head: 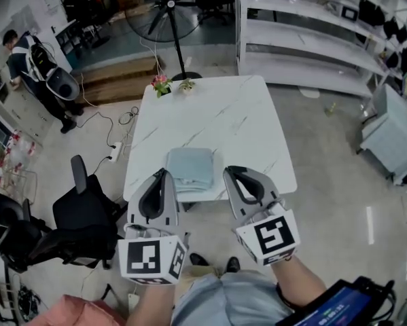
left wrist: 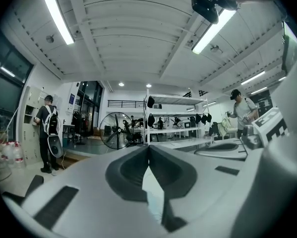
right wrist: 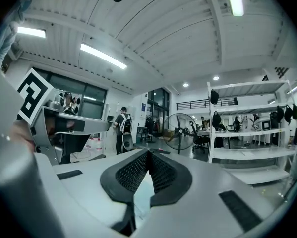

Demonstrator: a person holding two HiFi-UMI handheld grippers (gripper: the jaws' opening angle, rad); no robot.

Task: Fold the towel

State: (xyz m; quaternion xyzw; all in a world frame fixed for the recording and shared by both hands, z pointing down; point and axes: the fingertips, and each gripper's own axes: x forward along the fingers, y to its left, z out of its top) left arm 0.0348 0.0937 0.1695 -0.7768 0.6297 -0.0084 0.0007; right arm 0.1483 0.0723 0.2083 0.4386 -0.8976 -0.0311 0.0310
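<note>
We see bright, even light from ceiling tubes [left wrist: 58,15]; strong fisheye warp, dark corners, close foreground soft.

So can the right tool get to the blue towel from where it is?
Probably yes. The towel lies folded at the near edge of the table, close to the right tool, and nothing shows between them. The tool is shut, so it would have to open first.

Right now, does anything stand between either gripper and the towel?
Nothing visible does. The folded towel lies alone on the table, near its front edge. The left gripper and right gripper, both shut and empty, flank it in the head view. Two plants sit at the far edge.
</note>
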